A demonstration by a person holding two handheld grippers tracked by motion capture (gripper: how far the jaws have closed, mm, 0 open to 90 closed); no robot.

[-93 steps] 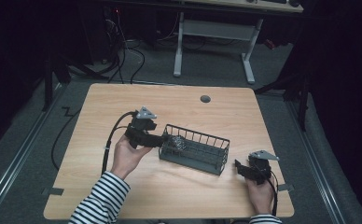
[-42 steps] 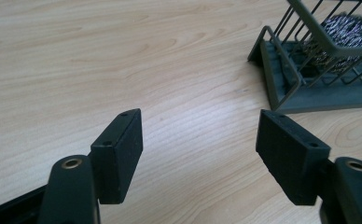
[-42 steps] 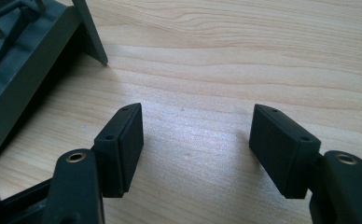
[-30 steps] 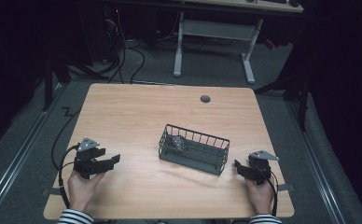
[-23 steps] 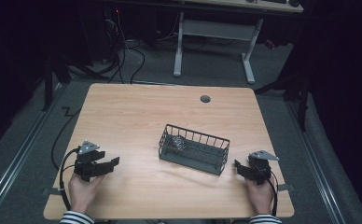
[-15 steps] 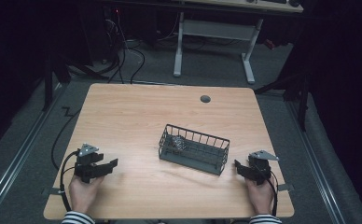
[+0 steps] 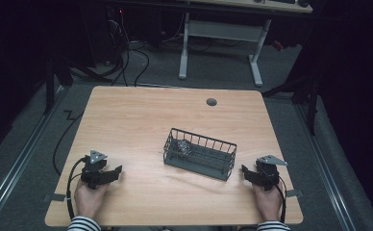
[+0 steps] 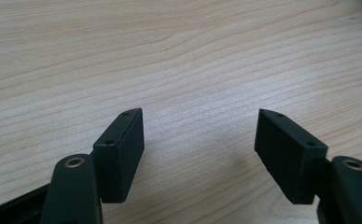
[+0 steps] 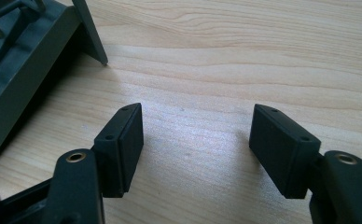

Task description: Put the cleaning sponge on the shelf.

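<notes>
One wooden table (image 7: 141, 115) under both your tongs. Dark wire basket (image 7: 200, 154) sits between them, nearer your right gripper (image 7: 246, 172), w/ a crumpled silvery item (image 7: 182, 146) in its end toward your left gripper (image 7: 116, 172). Both tongs gape wide, nothing held.
</notes>
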